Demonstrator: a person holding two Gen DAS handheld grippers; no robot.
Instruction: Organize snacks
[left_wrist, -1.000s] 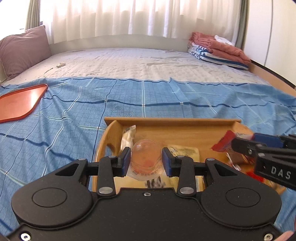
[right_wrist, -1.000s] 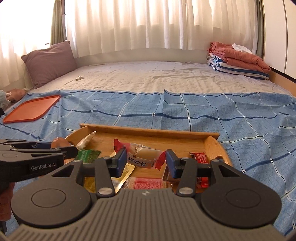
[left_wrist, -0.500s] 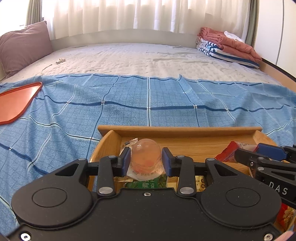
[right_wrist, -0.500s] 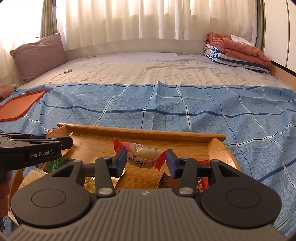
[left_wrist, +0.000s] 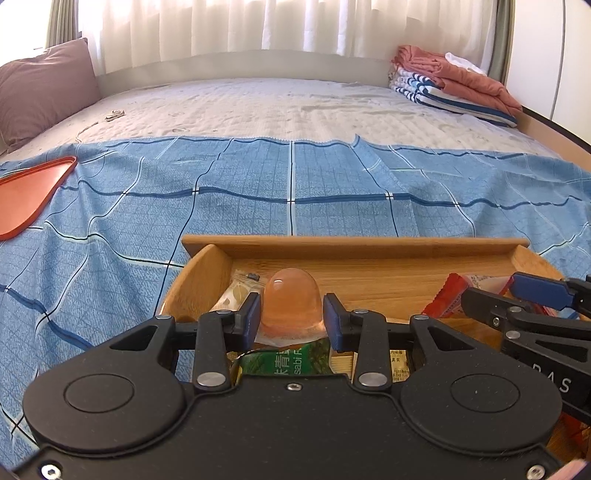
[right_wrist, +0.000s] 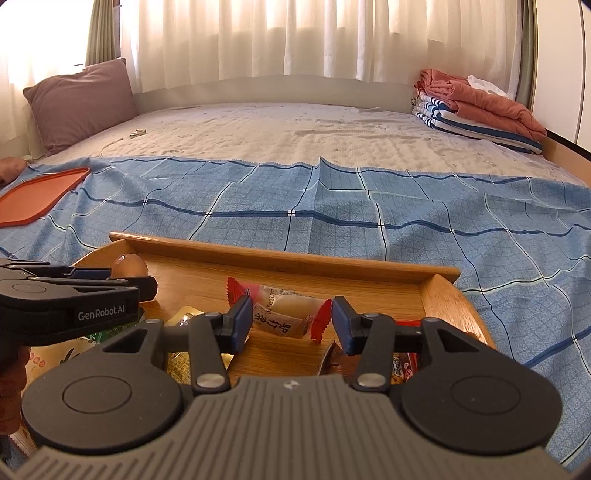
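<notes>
A small dome-shaped cup of translucent orange jelly (left_wrist: 291, 301) is clamped between the blue pads of the left gripper (left_wrist: 291, 319), held dome-up just ahead of the fingers and above the near left part of the shallow wooden tray (left_wrist: 354, 246). The cup is judged to be light, with a smooth, slippery plastic wall that would dent under hard pressure, so the low grip near the wider base and its sealing flange seems the safest place (higher up, the taper would likely squeeze it out of the pads). Its short axis runs vertically, with the rounded top pointing up. A clear-wrapped pale pastry with red crimped ends (right_wrist: 286, 314) is held between the pads of the right gripper (right_wrist: 290, 323), above the tray's middle; whether the pads press firmly cannot be told, though the packet hangs between them off the tray floor. It is judged light, soft and crushable, with a crinkly film. Its long axis lies crosswise, from one finger to the other, so the twisted ends point left and right. A green foil snack packet (left_wrist: 284, 360) lies directly below the left gripper's fingers.
</notes>
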